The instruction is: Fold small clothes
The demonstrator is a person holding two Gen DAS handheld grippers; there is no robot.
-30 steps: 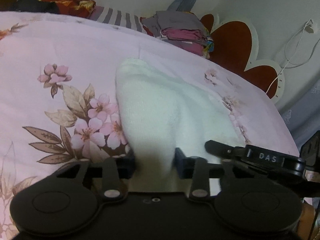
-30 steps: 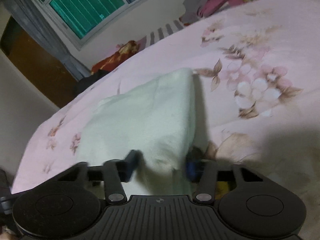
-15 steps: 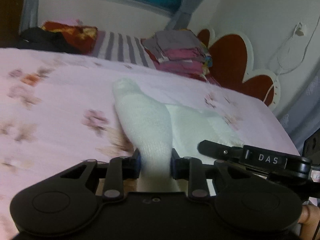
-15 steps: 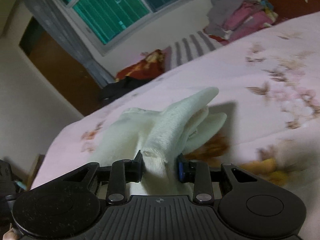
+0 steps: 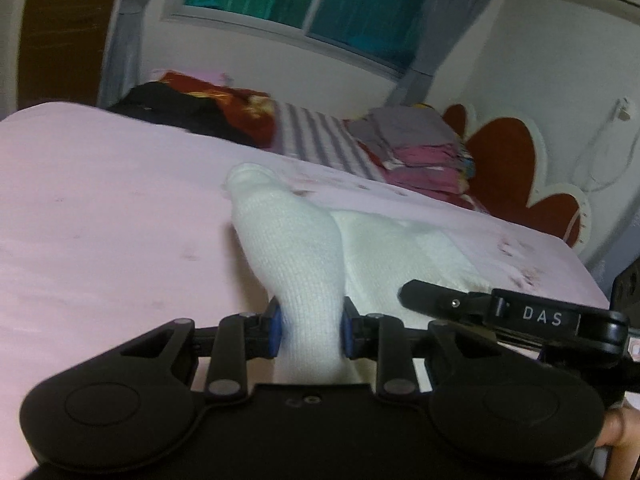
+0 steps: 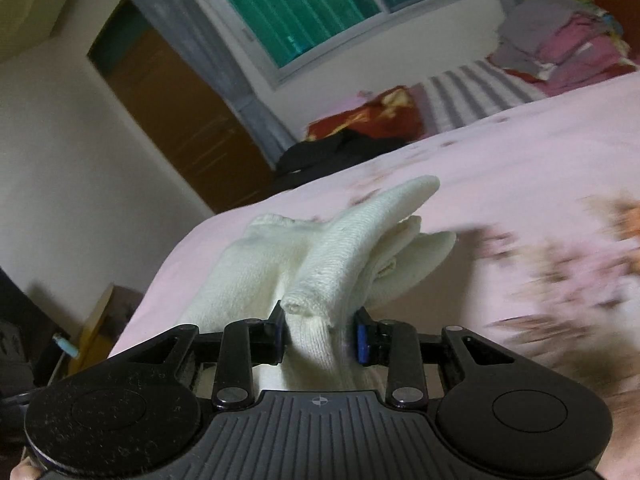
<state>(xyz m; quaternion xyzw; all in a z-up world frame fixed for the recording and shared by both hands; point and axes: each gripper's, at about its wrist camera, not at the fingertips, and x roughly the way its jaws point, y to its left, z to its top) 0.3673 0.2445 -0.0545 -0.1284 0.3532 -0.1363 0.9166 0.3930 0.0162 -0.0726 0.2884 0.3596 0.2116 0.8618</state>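
while both clamp it, the white garment (image 5: 296, 264) bunches between left gripper (image 5: 310, 332) and right gripper (image 6: 322, 334).

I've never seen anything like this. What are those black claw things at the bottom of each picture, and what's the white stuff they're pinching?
Those are hand-held grippers, not a robot: a person holds one in each hand. Each carries a wide-angle camera looking forward along its two fingers, so one picture comes from the left gripper and the other from the right gripper. Both are closed on a white knitted garment, lifted partly off the pink floral bedsheet. The black bar marked DAS in the left view is part of the other gripper. Behind lie a stack of folded clothes and a window.
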